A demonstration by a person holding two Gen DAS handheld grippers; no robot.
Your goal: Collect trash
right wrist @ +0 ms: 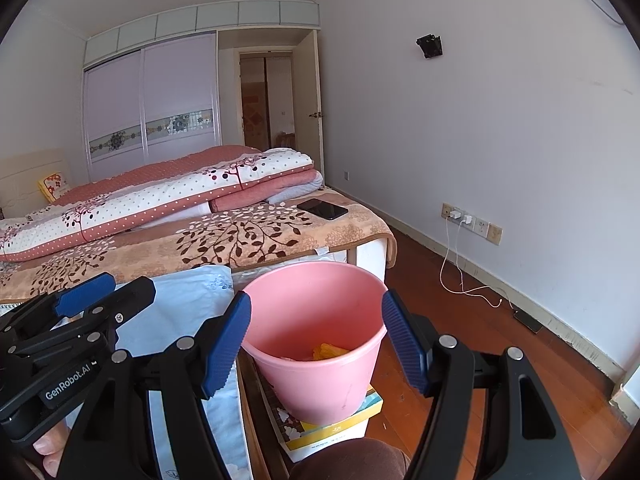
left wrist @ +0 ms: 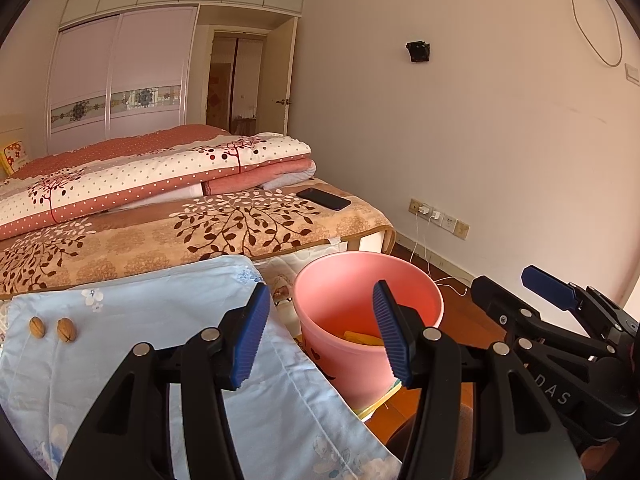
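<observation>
Blue cloth holds 2 nuts beside pink bucket, both tongs agape.

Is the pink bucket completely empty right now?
No, the pink bucket already has something yellow lying at its bottom, seen in the right wrist view.

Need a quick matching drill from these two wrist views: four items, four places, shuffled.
Items:
1. nuts
2. phone
3. bucket
4. chargers

Places:
A. wall outlet strip
B. on a box beside the bed
C. light blue cloth
D. leaf-print blanket

Pairs: 1-C, 2-D, 3-B, 4-A
</observation>
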